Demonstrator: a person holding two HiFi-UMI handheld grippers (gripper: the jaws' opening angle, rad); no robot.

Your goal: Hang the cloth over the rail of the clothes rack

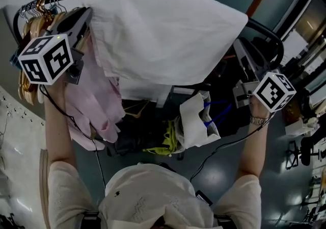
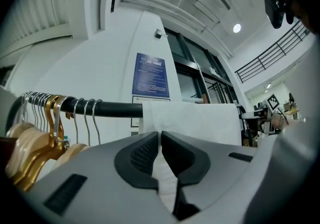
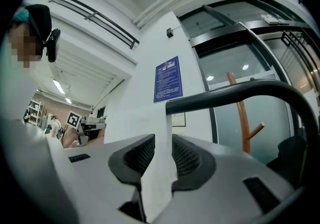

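Observation:
A white cloth (image 1: 158, 34) lies draped over the black rail (image 1: 265, 31) of the clothes rack, hanging down on the near side. My left gripper (image 1: 89, 19) is at the cloth's left edge, beside the hangers. In the left gripper view the gripper (image 2: 160, 135) is shut on a fold of the cloth (image 2: 190, 120), with the rail (image 2: 115, 109) just beyond. My right gripper (image 1: 239, 52) is at the cloth's right corner. In the right gripper view the gripper (image 3: 163, 140) has a strip of the cloth (image 3: 162, 168) filling the gap between its pads, below the rail (image 3: 235, 96).
Pink garments (image 1: 97, 100) and wooden and gold hangers (image 1: 30, 24) crowd the rail's left end. Their hooks (image 2: 85, 118) show in the left gripper view. A white bag (image 1: 196, 121) and a yellow-green item (image 1: 165, 146) lie under the rack. A brown coat stand (image 3: 240, 113) rises behind.

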